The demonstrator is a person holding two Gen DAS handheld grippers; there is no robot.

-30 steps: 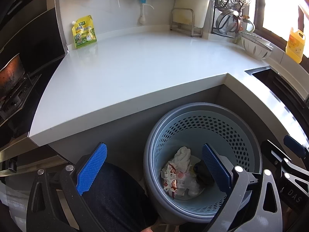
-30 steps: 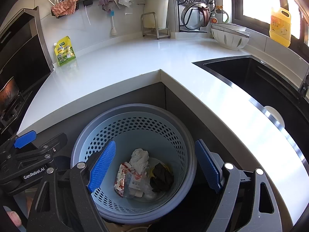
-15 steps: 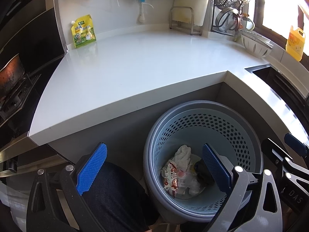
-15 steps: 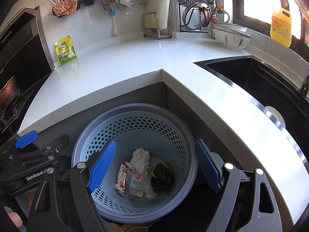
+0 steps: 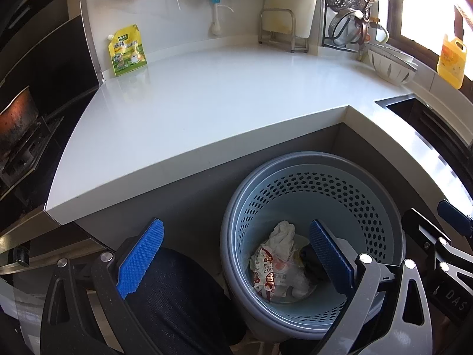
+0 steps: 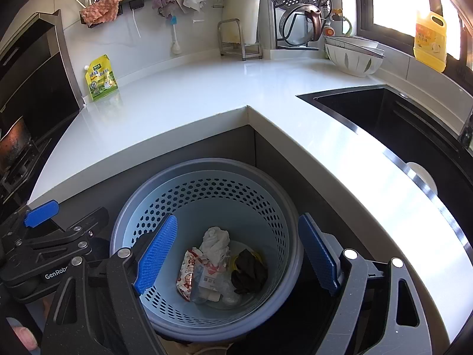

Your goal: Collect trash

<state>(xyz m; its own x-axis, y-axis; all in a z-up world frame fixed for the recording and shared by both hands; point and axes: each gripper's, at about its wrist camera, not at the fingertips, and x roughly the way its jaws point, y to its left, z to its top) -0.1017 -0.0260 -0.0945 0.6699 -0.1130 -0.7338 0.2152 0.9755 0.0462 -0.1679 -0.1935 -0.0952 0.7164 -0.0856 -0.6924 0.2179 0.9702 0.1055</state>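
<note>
**Trash in basket, both hand-held grippers empty**

Trash (image 6: 215, 266) — white crumpled tissue, red-printed wrapper, black wad — lies at bottom of perforated blue-grey basket (image 6: 207, 183), tucked in inner corner below white bench (image 6: 207, 97). Right hand-held gripper (image 6: 236, 257) spread wide above basket, holding nothing. Left hand-held gripper (image 5: 236, 260) likewise spread, empty, over basket's left rim

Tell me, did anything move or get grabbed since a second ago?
Almost nothing. Both views drift very slightly. Nothing was taken or dropped. The left gripper and right gripper stay open above the bin; the wrapper, tissue and black scrap lie unmoved inside.
</note>
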